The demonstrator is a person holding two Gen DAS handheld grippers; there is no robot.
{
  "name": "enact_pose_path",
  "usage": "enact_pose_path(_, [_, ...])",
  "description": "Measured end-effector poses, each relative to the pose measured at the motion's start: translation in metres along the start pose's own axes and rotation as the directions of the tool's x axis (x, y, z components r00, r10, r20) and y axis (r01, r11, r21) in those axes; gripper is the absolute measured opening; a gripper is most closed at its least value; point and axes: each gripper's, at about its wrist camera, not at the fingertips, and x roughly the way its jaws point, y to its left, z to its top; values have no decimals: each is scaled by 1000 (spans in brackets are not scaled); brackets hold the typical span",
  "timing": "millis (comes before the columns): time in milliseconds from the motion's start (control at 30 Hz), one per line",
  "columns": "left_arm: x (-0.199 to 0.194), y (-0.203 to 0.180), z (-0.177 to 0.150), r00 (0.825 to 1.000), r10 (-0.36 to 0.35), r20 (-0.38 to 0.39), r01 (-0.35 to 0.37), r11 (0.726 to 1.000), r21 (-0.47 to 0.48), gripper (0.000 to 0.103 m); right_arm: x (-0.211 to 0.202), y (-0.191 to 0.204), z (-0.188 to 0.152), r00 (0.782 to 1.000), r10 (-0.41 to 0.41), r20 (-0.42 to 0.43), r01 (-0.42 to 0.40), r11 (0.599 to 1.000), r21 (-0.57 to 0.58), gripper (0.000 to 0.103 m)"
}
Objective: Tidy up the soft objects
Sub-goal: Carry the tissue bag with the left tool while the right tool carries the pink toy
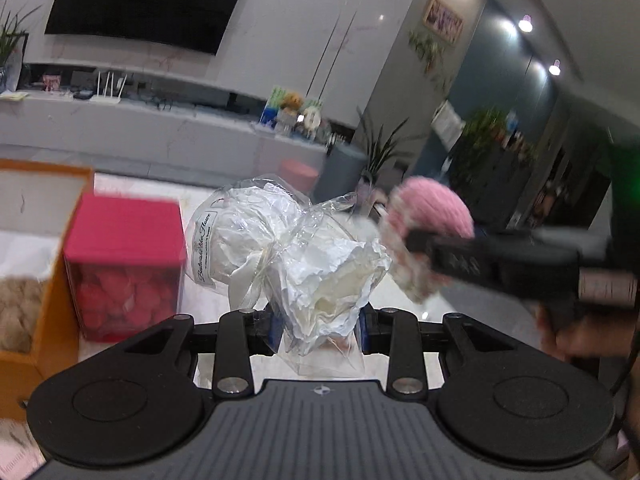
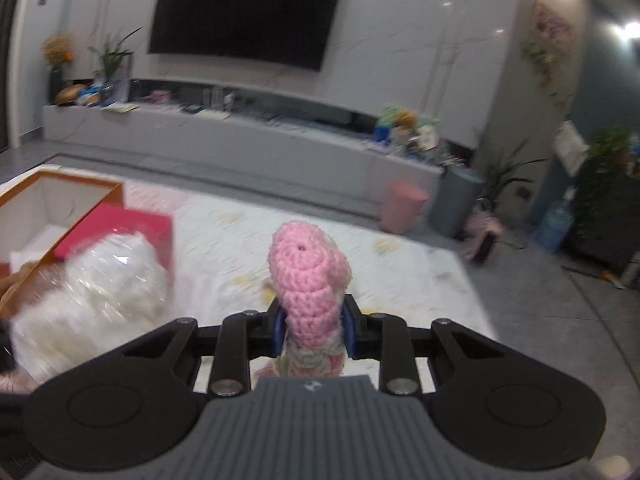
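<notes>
Left gripper (image 1: 318,330) fingers are clamped on the lower end of a clear-wrapped white bundle (image 1: 280,248), which sticks up and forward of the tips. Right gripper (image 2: 314,330) fingers are pinched on the stem of a pink crochet piece (image 2: 306,276); its round head stands above the pads.

Both items are held clear of the white tabletop (image 2: 400,264). Ahead-left of the left fingers sit a pink-lidded clear box (image 1: 124,268) and an open orange box (image 1: 44,312), likely the drop target.

Risks:
- Wrap is slick film; the grip looks to be mostly on plastic, so the bundle could slide out or tear loose.
- The two loads sit close side by side; they could snag each other if the hands converge.
- Crochet is floppy, so the head may droop and catch the box rim on entry.
</notes>
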Motion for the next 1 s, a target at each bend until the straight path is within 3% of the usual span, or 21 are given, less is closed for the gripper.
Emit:
enact_pose_path(167, [-32,8,32,995,27,95,-35,996,81,38,-31,3,14,999,-13,52,13,1000,-1,27])
enact_pose_path(400, [-74,37,55,976,130,177,-156,977,143,38,-56,65,30,984,132,121,-126,991,-50,27])
enact_pose_path(467, [-88,48,56,972,127,196,-158,975,153,38,-57,82,35,977,162,141,-157,986,-48,27])
enact_pose_path(600, [-112,79,54,966,138,218,-169,977,130,38,-54,115,51,957,238,163,-238,971,-22,27])
enact_pose_path(700, [-117,102,55,969,156,189,-176,980,92,38,-48,140,61,936,310,166,-312,950,-14,27])
enact_pose_path(1000, [-109,166,44,954,236,186,-234,972,-35,38,-9,215,55,891,448,76,-448,894,-8,27])
